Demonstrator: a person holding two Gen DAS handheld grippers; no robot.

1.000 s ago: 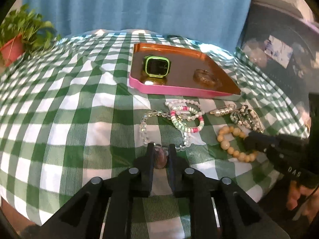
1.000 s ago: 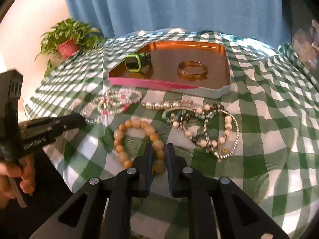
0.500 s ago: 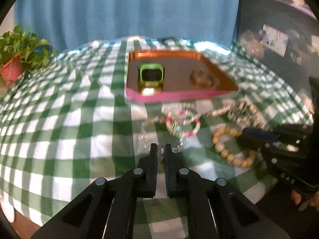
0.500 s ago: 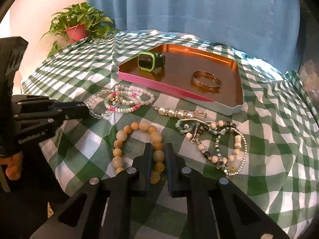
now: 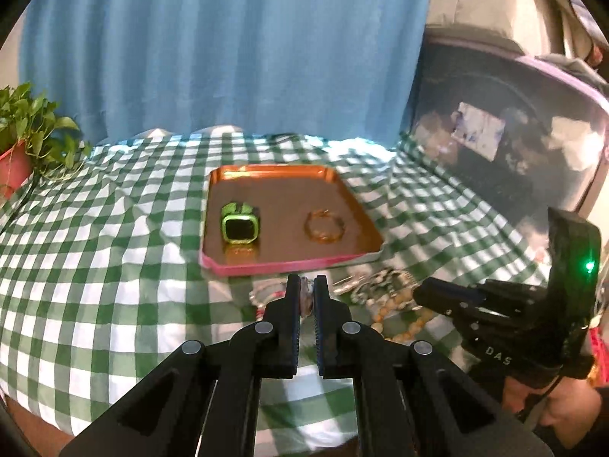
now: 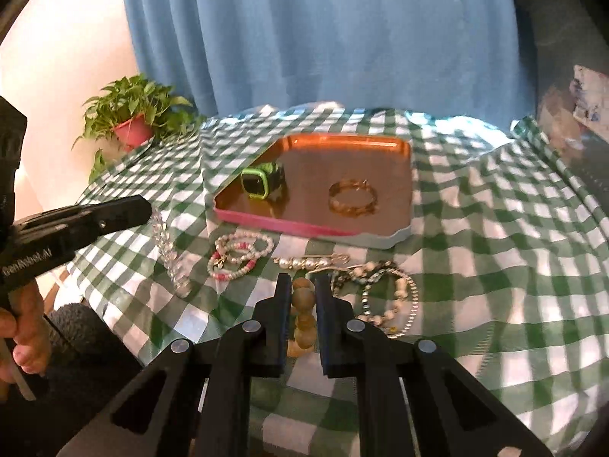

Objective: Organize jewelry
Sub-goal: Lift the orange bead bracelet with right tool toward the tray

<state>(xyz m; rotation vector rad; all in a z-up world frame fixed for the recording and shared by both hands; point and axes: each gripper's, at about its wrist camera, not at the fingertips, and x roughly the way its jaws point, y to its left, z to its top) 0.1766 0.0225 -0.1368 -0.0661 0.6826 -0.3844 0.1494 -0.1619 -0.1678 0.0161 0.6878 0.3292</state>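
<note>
My left gripper (image 5: 305,285) is shut on the clear crystal bead bracelet (image 6: 167,255), which hangs from its tip above the checked cloth. My right gripper (image 6: 303,285) is shut on the tan wooden bead bracelet (image 6: 303,314) and has it lifted. The copper tray with a pink rim (image 6: 274,222) lies ahead and holds a green smartwatch (image 6: 262,181) and an amber bangle (image 6: 353,197). The tray (image 5: 266,266) and watch (image 5: 239,224) also show in the left wrist view.
On the cloth in front of the tray lie a pink and white bead bracelet pile (image 6: 238,253), a pearl clip (image 6: 308,262) and a mixed bead and chain tangle (image 6: 384,289). A potted plant (image 6: 129,122) stands at the back left. A blue curtain hangs behind.
Both grippers have risen from the cloth and lifted their bracelets: the left with the crystal one, the right with the wooden one. The views now look level across the table.
</note>
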